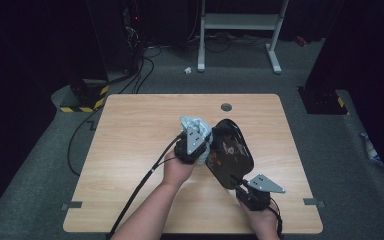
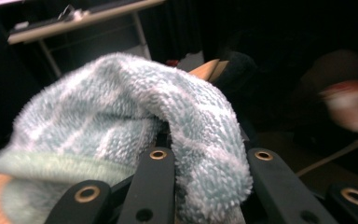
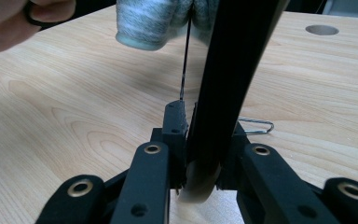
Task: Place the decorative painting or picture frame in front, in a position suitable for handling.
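A black glossy tray [image 1: 235, 155] with a small painted pattern stands tilted on edge over the middle of the wooden table [image 1: 130, 150]. My right gripper [image 1: 241, 184] is shut on its near rim. In the right gripper view the tray [image 3: 235, 70] rises edge-on between the jaws of that gripper [image 3: 205, 135]. My left gripper [image 1: 196, 145] is shut on a fluffy pale blue cloth [image 1: 195, 125], which lies against the tray's left face. In the left gripper view the cloth [image 2: 121, 107] bulges over the left gripper [image 2: 209, 156]. The cloth [image 3: 144, 23] hangs beside the tray.
A round cable hole [image 1: 226, 106] sits near the table's far edge. A thin wire clip [image 3: 257, 126] lies on the wood behind the right jaws. Beyond the table stand a white frame [image 1: 240, 22] and a yellow-and-black striped stand base [image 1: 85, 97], with cables on the floor.
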Demonstrator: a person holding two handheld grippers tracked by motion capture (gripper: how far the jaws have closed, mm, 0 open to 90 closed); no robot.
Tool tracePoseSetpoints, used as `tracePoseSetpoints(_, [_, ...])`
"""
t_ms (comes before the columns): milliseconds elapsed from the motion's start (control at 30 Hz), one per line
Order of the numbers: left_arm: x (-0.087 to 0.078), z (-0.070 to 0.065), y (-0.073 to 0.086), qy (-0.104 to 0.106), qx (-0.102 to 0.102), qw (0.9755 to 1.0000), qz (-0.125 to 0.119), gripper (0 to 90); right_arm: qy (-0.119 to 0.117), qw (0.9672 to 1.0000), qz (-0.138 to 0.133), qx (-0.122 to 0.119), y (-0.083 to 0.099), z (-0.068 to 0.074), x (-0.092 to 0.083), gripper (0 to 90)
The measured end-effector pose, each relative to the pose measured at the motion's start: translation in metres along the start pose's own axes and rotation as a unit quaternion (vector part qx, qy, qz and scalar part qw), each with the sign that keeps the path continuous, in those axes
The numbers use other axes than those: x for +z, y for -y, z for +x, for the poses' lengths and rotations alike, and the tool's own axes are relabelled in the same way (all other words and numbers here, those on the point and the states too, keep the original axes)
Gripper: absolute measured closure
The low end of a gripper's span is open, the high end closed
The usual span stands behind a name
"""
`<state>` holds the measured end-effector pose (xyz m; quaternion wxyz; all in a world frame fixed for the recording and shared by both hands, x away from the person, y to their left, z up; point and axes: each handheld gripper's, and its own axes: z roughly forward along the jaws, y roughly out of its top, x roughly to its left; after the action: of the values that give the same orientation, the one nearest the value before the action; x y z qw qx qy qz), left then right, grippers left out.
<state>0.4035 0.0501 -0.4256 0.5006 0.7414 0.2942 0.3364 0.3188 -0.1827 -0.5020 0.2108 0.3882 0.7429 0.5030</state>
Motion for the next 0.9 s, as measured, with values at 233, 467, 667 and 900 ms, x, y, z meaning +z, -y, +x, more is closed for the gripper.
tracePoseSetpoints(233, [-0.017,-0.040,-0.019,0.049,0.044,0.9970,-0.040,78.7,0.000,1.0000,-0.002,0.001,0.000,-0.001,0.000,77.8])
tracePoseSetpoints(467, [-0.026,-0.053,-0.031,0.077,0.046,0.9940,-0.063,78.6,0.000,1.0000,-0.002,0.002,0.000,-0.002,0.000,77.7])
tracePoseSetpoints(667, [-0.022,-0.040,-0.029,0.068,0.030,0.9956,-0.057,78.6,0.003,1.0000,-0.009,0.001,0.000,0.000,0.000,77.3])
tracePoseSetpoints(900, [-0.022,-0.035,-0.029,0.061,0.028,0.9964,-0.052,78.6,-0.007,0.9998,0.002,0.017,0.007,-0.002,-0.001,70.4])
